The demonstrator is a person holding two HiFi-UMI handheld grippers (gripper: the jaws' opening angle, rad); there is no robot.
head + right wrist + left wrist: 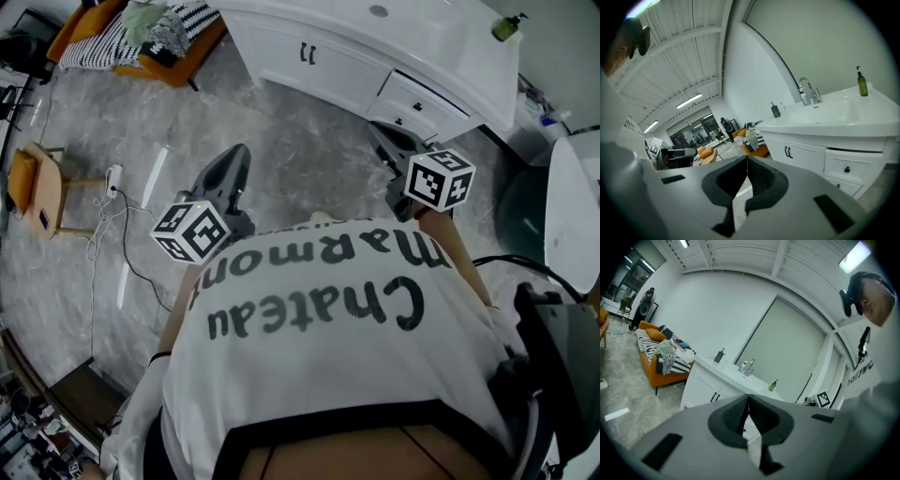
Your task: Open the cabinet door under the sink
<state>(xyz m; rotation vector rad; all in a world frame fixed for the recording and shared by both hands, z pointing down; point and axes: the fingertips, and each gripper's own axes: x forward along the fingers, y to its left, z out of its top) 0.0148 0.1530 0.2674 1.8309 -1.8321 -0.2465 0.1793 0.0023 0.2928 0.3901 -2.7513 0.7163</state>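
Approach is being judged the step in hand: the left gripper (238, 154) and right gripper (378, 129) are being held well apart from the white vanity (347, 84), each with jaws pressed together on nothing. The cabinet door (799, 154) is being shown shut in the vanity's front, beneath the sink (834, 112), left of the drawers (846, 168). Next, jaws are probably needing to be spread around a dark handle (788, 152). On the shirt (328, 375), "Chateau Marmon" is being read, possibly cut short.

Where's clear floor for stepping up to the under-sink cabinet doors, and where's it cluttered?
Bare marble floor lies straight ahead, bordered by the cabinet doors above and the orange sofa at upper left. Crowded: the stool and power strip with cables along the left, and a dark round object right of the drawers.
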